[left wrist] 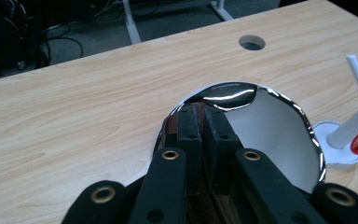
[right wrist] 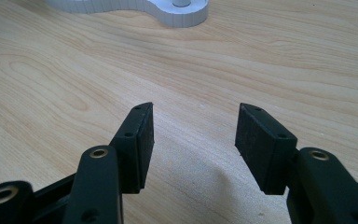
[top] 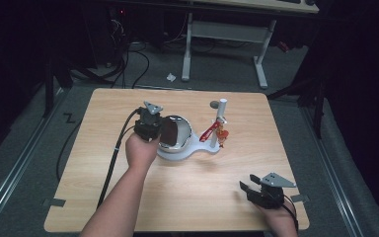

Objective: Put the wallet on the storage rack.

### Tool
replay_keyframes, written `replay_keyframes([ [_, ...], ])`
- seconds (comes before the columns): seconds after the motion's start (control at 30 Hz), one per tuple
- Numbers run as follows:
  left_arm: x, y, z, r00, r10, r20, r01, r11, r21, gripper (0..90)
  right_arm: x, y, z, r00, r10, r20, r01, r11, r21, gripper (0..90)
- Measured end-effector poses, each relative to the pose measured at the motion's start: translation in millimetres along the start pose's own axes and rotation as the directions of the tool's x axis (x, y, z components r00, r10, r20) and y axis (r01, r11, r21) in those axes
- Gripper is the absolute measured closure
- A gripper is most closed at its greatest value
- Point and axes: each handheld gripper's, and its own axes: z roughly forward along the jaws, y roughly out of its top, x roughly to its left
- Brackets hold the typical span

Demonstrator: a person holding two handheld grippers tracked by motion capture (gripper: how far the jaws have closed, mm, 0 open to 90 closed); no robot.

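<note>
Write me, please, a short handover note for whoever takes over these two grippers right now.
Left gripper: jaws shut on the rim of the steel bowl, which is tipped up on the white stand.
Right gripper: open, idle low over the table near its right front corner.
A red item hangs on the stand's post.
Done: bowl gripped. Left: probably move or seat it; the goal isn't clear from the pictures.

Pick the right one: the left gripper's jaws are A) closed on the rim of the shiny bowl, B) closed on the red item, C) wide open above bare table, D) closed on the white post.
A: the left gripper has its jaws pinched together over the rim of the bowl.
</note>
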Motion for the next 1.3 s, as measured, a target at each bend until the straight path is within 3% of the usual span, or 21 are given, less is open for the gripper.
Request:
replay_keyframes([
  [0.03, -0.6, 0.1, -0.5, 1.0000, 0.000, 0.000, 0.000, 1.0000, -0.009, 87.0, 0.0, 0.0, 0.0, 1.0000, -0.001, -0.001, 0.001, 1.000, -0.002, 47.1],
  [0.23, 0.0, -0.3, -2.8, 0.9996, 0.003, 0.027, -0.003, 0.9999, -0.014, 76.8, 0.2, -0.5, 0.8, 1.0000, 0.000, -0.007, 0.000, 1.000, 0.003, 47.0],
  [0.37, 4.6, -2.3, -4.8, 0.9978, -0.021, 0.063, 0.023, 0.9992, -0.033, 68.2, 1.0, -0.5, 1.9, 1.0000, -0.004, -0.009, 0.004, 1.000, 0.009, 46.9],
  [0.73, 12.9, -9.4, -21.0, 0.9970, -0.014, 0.077, 0.020, 0.9968, -0.077, 47.5, 1.8, -0.4, 0.8, 1.0000, -0.005, -0.005, 0.005, 1.000, 0.008, 47.0],
  [0.8, 15.0, -10.9, -24.3, 0.9960, -0.025, 0.086, 0.032, 0.9964, -0.079, 45.0, 2.0, -0.3, 0.8, 1.0000, -0.007, -0.005, 0.007, 1.000, 0.007, 47.0],
  [1.03, 20.1, -18.9, -32.7, 0.9943, -0.004, 0.106, 0.012, 0.9970, -0.076, 38.3, 1.7, -0.6, 2.4, 1.0000, -0.006, -0.004, 0.006, 1.000, 0.012, 46.9],
  [1.3, 26.6, -30.9, -50.1, 0.9897, 0.011, 0.143, 0.005, 0.9934, -0.115, 33.9, 1.7, -0.7, 3.9, 0.9999, -0.013, 0.001, 0.013, 1.000, 0.018, 46.8],
])
